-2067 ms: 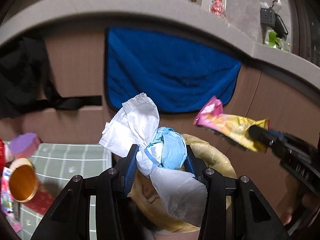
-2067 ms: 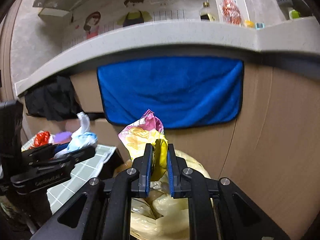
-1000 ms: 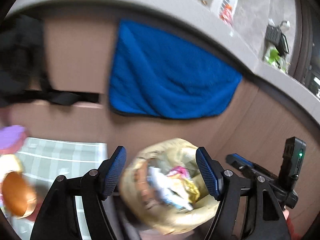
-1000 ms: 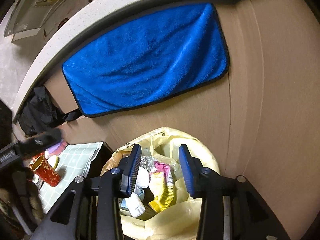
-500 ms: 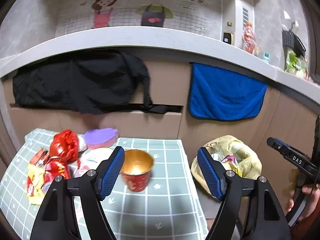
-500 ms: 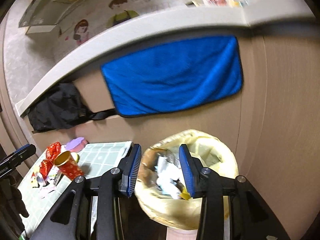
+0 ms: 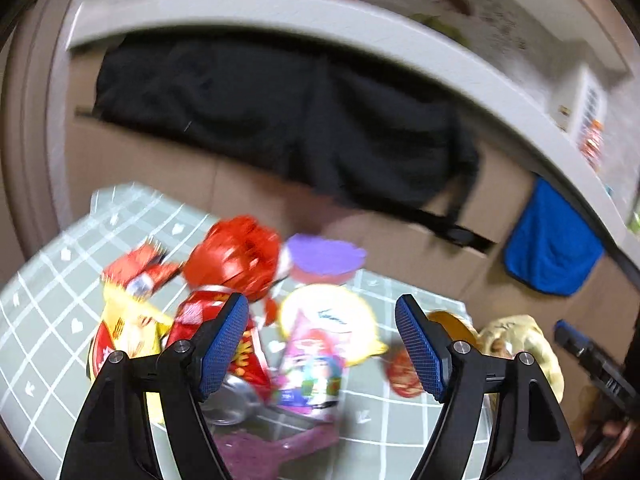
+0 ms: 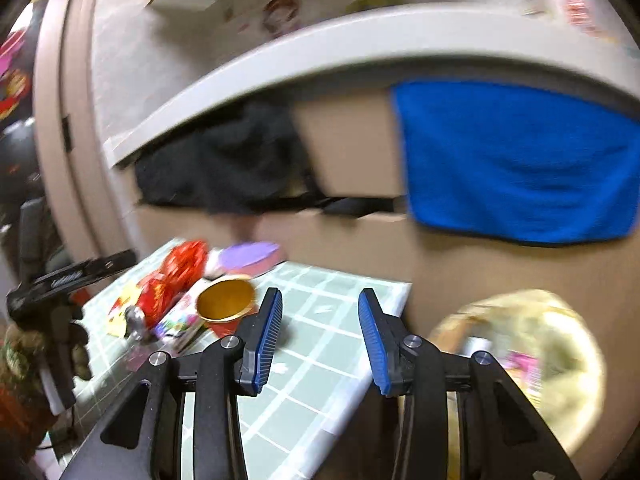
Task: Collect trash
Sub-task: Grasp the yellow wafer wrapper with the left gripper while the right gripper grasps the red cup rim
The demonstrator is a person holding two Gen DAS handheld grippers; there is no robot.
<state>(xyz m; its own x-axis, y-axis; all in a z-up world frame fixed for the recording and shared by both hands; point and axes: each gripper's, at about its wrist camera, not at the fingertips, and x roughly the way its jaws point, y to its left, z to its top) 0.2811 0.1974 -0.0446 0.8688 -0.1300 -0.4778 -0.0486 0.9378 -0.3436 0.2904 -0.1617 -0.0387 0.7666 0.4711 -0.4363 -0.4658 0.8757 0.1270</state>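
Observation:
My left gripper (image 7: 322, 344) is open and empty, hovering over a pile of trash on the green checked table (image 7: 48, 292): a red crumpled wrapper (image 7: 234, 254), red and yellow snack bags (image 7: 124, 320), a pink packet (image 7: 312, 364) and a yellow-rimmed lid (image 7: 328, 312). My right gripper (image 8: 320, 340) is open and empty above the table's right part (image 8: 316, 344), near a red cup with a gold inside (image 8: 226, 306). The yellow-lined trash bin (image 8: 532, 360) stands right of the table and holds wrappers; it also shows in the left wrist view (image 7: 524, 344).
A purple lid (image 7: 326, 258) lies at the table's back edge. A black cloth (image 7: 280, 120) and a blue towel (image 8: 520, 160) hang on the brown cabinet front under a grey counter. The left gripper shows in the right wrist view (image 8: 68, 280).
Both grippers let their trash fall into the bin, then swung left toward the table. The left gripper has come down close over the trash pile. The frames are motion-blurred.

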